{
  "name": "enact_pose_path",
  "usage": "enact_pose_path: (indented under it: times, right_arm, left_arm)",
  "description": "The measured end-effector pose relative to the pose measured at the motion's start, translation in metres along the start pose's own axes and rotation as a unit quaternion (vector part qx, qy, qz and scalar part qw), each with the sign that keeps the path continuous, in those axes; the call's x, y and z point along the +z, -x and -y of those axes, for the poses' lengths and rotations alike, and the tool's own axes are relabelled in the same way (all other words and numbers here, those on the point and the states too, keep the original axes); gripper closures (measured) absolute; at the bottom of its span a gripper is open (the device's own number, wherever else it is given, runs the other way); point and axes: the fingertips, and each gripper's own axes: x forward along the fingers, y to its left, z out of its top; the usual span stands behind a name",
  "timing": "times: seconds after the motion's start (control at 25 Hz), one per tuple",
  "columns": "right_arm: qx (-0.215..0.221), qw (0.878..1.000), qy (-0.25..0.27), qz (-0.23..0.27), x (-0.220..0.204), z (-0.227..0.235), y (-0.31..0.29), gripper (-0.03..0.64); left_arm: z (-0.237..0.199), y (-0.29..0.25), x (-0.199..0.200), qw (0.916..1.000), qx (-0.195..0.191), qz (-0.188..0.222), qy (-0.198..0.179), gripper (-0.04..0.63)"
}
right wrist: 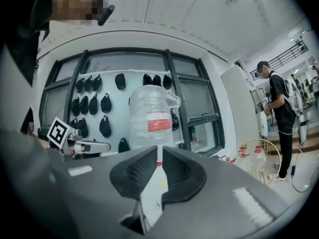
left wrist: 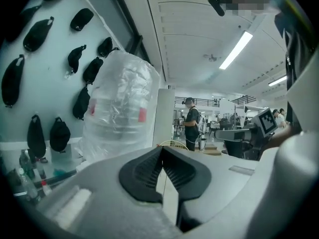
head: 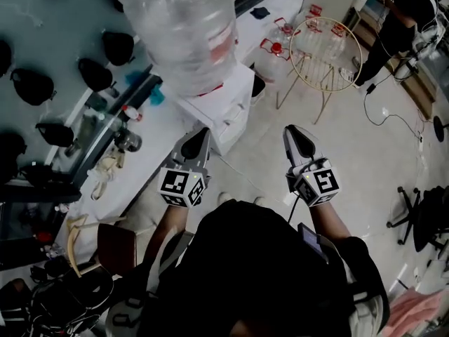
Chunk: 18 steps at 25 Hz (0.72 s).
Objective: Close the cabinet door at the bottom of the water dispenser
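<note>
Both tools are raised and empty. The left gripper (head: 198, 140) is pinched fully together, and the right gripper (head: 300, 142) is at a narrow slit. The dispenser (head: 224, 104), with a bottle (head: 184, 34) on top, stands just ahead of the left one. Its door can't be made out from above.

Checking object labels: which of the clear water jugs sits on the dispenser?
The big red-labelled jug atop the white water dispenser; the red-capped jugs stand on the floor by the wire stand.
</note>
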Motion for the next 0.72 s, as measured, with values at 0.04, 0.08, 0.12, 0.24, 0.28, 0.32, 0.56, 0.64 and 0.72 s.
enact_pose_path:
  times: [0.04,0.08,0.12,0.24,0.28,0.32,0.56,0.64,0.72]
  right_arm:
    - [0.006,1.0,0.002,0.0,0.001,0.001,0.002,0.584]
    - [0.013,1.0,0.005,-0.001,0.0,0.002,0.003,0.592]
    - [0.018,1.0,0.006,-0.003,-0.001,0.003,0.003,0.604]
    - [0.036,0.999,-0.009,-0.002,0.001,0.0,0.002,0.612]
    - [0.041,0.999,-0.016,-0.001,0.002,-0.001,0.002,0.612]
    - [0.046,0.999,-0.023,0.0,0.003,-0.002,0.001,0.612]
    - [0.063,0.997,-0.036,-0.001,0.0,-0.008,0.001,0.612]
    - [0.065,0.997,-0.038,0.001,0.001,-0.01,0.003,0.612]
    - [0.063,0.997,-0.038,0.001,0.0,-0.009,0.007,0.612]
  left_arm:
    - [0.005,-0.001,0.002,1.0,0.003,0.003,-0.005,0.588]
    - [0.01,-0.002,0.003,0.9999,0.005,0.005,-0.007,0.588]
    - [0.012,-0.003,0.003,0.9999,0.008,0.008,-0.007,0.588]
    - [0.013,-0.001,0.004,0.9996,0.023,0.014,0.003,0.589]
    - [0.014,0.0,0.004,0.9995,0.027,0.016,0.005,0.589]
    - [0.014,0.002,0.004,0.9994,0.031,0.016,0.007,0.589]
    - [0.013,0.007,-0.002,0.9989,0.043,0.014,0.014,0.589]
    - [0.014,0.008,-0.003,0.9989,0.043,0.013,0.016,0.589]
    - [0.017,0.006,-0.003,0.999,0.038,0.014,0.015,0.589]
